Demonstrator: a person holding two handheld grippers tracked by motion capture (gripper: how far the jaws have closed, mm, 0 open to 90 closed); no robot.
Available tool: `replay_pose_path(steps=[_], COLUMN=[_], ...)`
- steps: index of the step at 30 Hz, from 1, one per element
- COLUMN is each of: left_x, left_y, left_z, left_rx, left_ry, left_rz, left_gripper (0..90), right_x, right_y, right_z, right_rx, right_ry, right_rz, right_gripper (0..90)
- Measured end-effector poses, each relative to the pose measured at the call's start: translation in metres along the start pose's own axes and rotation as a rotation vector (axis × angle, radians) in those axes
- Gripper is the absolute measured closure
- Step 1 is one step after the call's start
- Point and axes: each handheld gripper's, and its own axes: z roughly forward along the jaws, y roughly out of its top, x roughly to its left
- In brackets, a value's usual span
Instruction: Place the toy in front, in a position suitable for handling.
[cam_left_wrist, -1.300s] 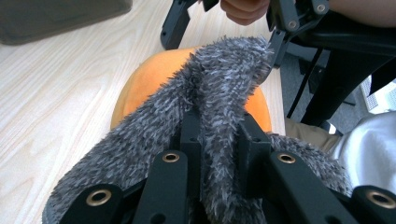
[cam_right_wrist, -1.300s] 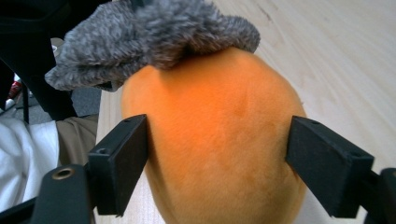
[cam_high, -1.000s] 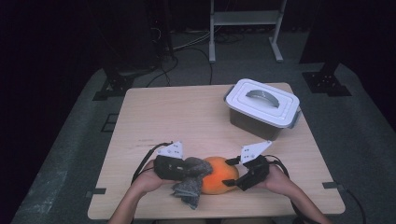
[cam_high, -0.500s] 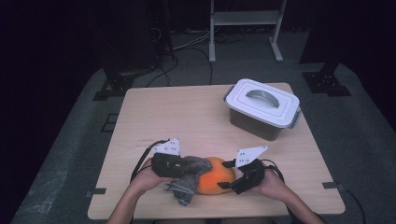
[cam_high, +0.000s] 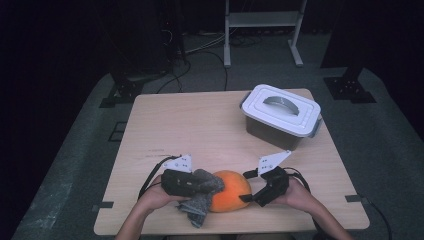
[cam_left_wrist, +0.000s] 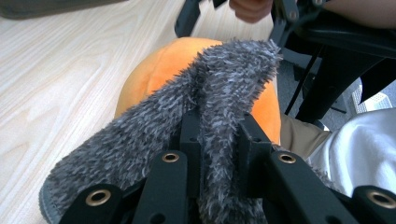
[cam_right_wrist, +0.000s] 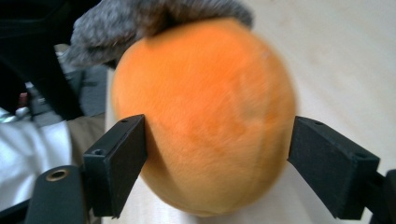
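Here the wooden table (cam_high: 200, 125) carries everything, and near its far right corner stands a grey lidded storage box (cam_high: 281, 116), well away from my work. At the near edge, about midway along it, sits the orange plush ball (cam_high: 231, 190), with a grey fuzzy cloth (cam_high: 204, 192) draped over its left side and hanging down to the tabletop.

I judge the ball light and soft: its pile looks velvety, so it should squash under pressure and roll away if pushed from one side alone. The best hold is across its widest part, one jaw on each flank. The cloth is limp and shaggy; it should bunch rather than slip, and a pinched fold is enough to hold it.

My left gripper (cam_left_wrist: 219, 135) has its jaws clamped on a fold of that cloth, the fibres spilling out on both sides, and it lies low and nearly level at the ball's left, pressing the cloth against the plush. My right gripper (cam_right_wrist: 217, 158) comes in level from the ball's right, its jaws having just been opening; they now stand wide, straddling the ball's widest part. In the right gripper view the left jaw sits at the plush, though whether it touches I cannot tell, and the right one stands clear of it. Both forearms rest low along the near edge.
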Motion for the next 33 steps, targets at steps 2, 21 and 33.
replay_pose_path(steps=[2, 21, 33], left_x=[0.0, 0.005, 0.011], left_y=[0.001, 0.02, -0.012], left_z=[0.001, -0.006, -0.015], left_rx=[0.008, 0.011, 0.002], left_ry=[0.006, 0.086, 0.103], left_rz=[0.007, 0.041, -0.039], left_gripper=[75.5, 75.6, 75.6], right_x=[0.001, -0.008, -0.007], right_y=[-0.002, 0.007, 0.006], right_z=[0.008, 0.009, 0.002], right_rx=[0.01, -0.013, 0.004], right_ry=[0.015, -0.07, -0.096], right_rz=[0.002, -0.06, -0.104], right_gripper=[17.7, 47.2, 46.2])
